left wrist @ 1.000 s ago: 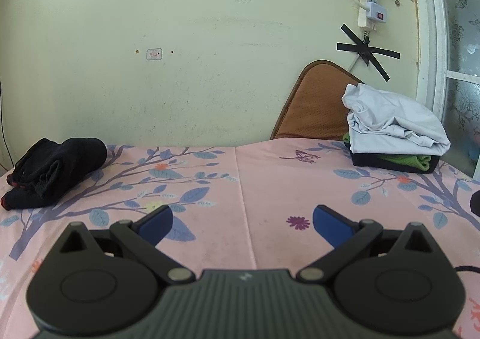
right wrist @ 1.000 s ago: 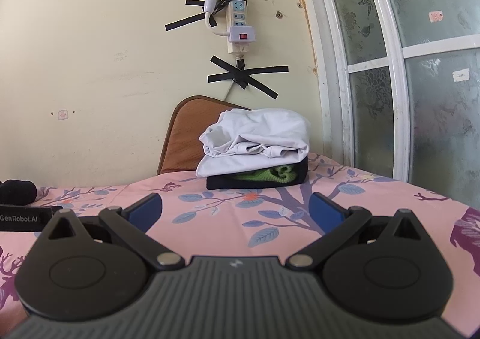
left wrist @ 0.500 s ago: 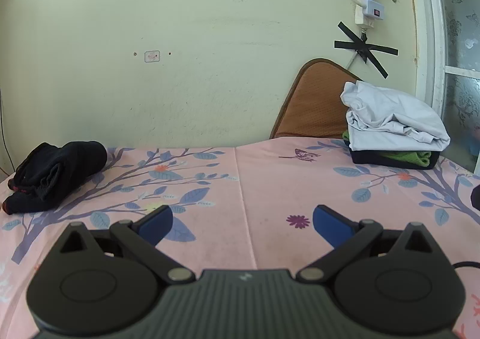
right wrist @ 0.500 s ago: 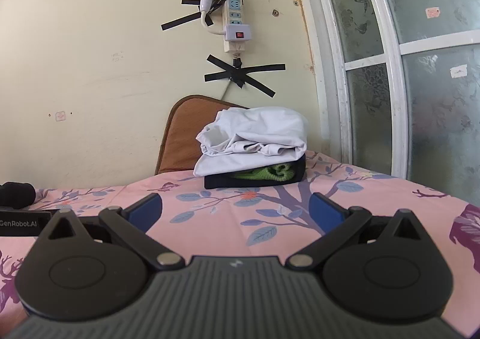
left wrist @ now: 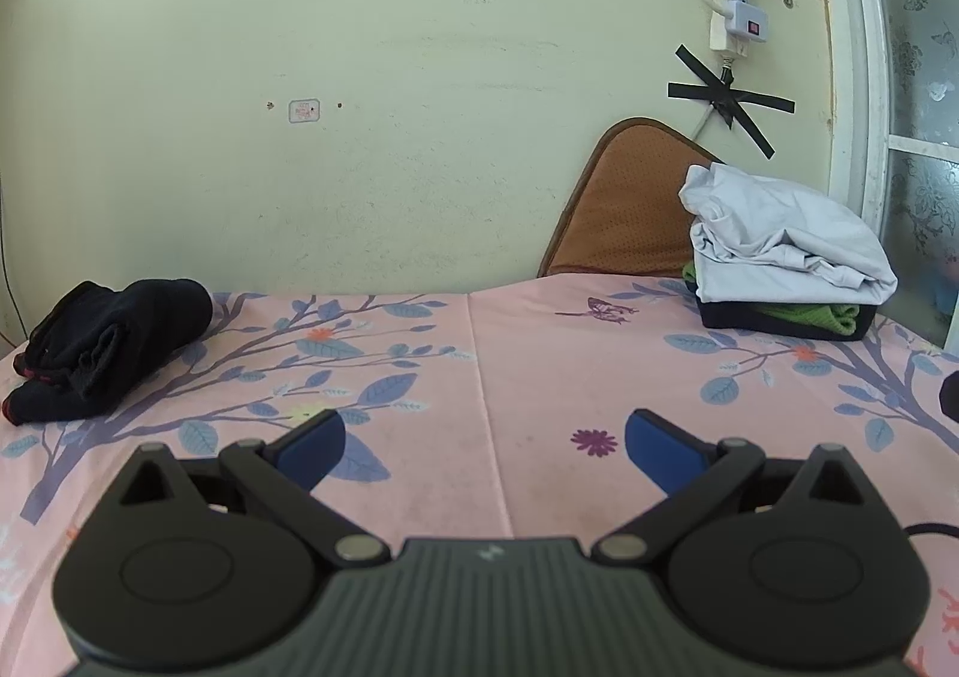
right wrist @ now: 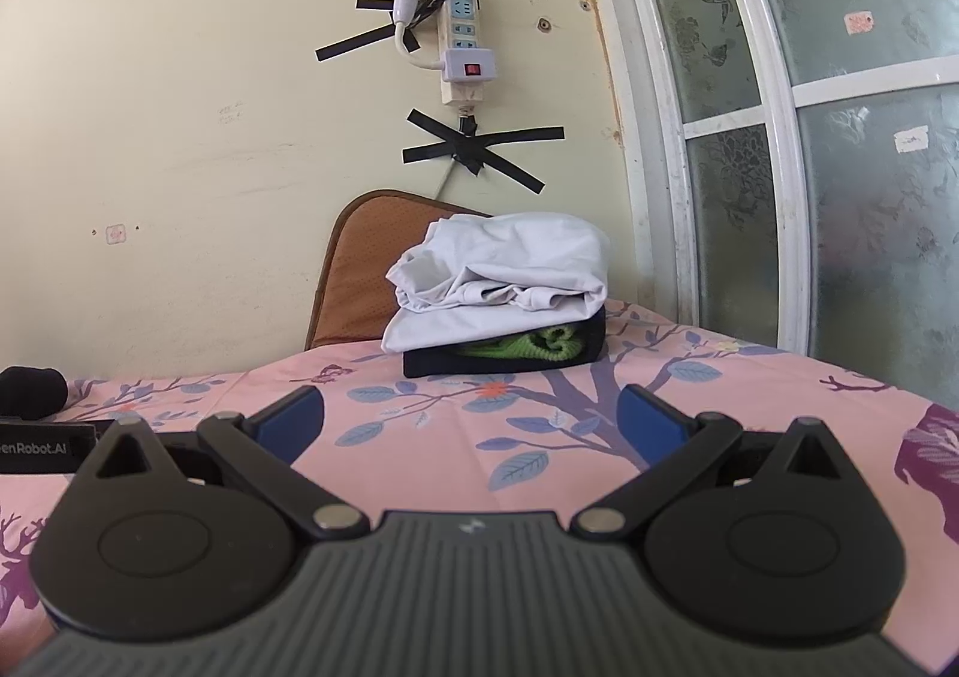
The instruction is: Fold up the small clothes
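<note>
Black fabric, bunched in a loose heap: the black garment (left wrist: 108, 347) is lying ahead and far left of the left tool (left wrist: 484, 440), well apart from its tips, near the wall end of the pink floral sheet (left wrist: 527, 377); looks like a bed rather than a table, can't tell for sure. Left tool is hovering w/ jaws spread wide, nothing btwn them; right tool (right wrist: 470, 428) is likewise gaping wide & empty. Straight ahead of the right tool, a stack is sitting: white garment (right wrist: 503, 281) on top, green knit (right wrist: 527, 344) tucked inside a dark piece under it, brown cushion (right wrist: 353, 269) leaning on the wall behind. Black piece prob. light, limp, floppy, not fragile; it's going to sag and drag when lifted, so pinching an outer hem or the red-trimmed edge at its near-left end seems best, one tool per corner to spread it flat. Vs. half a sec ago: almost no change. Both tools are staying wide, clothes aren't moving; left view is shifting only slightly, right view is tilting a little so the stack is sitting a touch lower in view.
</note>
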Motion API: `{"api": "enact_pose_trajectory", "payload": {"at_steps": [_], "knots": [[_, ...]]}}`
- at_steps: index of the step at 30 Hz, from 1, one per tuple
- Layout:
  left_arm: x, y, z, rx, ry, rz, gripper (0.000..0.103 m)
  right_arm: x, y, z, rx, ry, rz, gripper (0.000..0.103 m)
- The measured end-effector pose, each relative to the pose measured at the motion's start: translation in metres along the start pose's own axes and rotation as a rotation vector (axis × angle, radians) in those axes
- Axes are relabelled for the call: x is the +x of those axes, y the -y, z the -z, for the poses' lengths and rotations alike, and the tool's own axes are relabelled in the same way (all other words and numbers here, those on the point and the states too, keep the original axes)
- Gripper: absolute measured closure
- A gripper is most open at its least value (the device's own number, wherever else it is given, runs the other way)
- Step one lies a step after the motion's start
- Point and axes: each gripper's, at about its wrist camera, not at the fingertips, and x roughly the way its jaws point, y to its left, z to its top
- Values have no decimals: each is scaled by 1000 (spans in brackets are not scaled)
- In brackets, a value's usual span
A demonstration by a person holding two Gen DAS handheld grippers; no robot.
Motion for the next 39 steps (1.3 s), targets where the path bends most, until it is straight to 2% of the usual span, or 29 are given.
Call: {"api": "enact_pose_trajectory", "payload": {"at_steps": [28,39], "knots": [[1,0,0,-2,-11,28,0,3,8,-1,42,-11,9,0],[4,-1,0,-15,-37,21,0,0,3,-1,-9,15,10,0]]}}
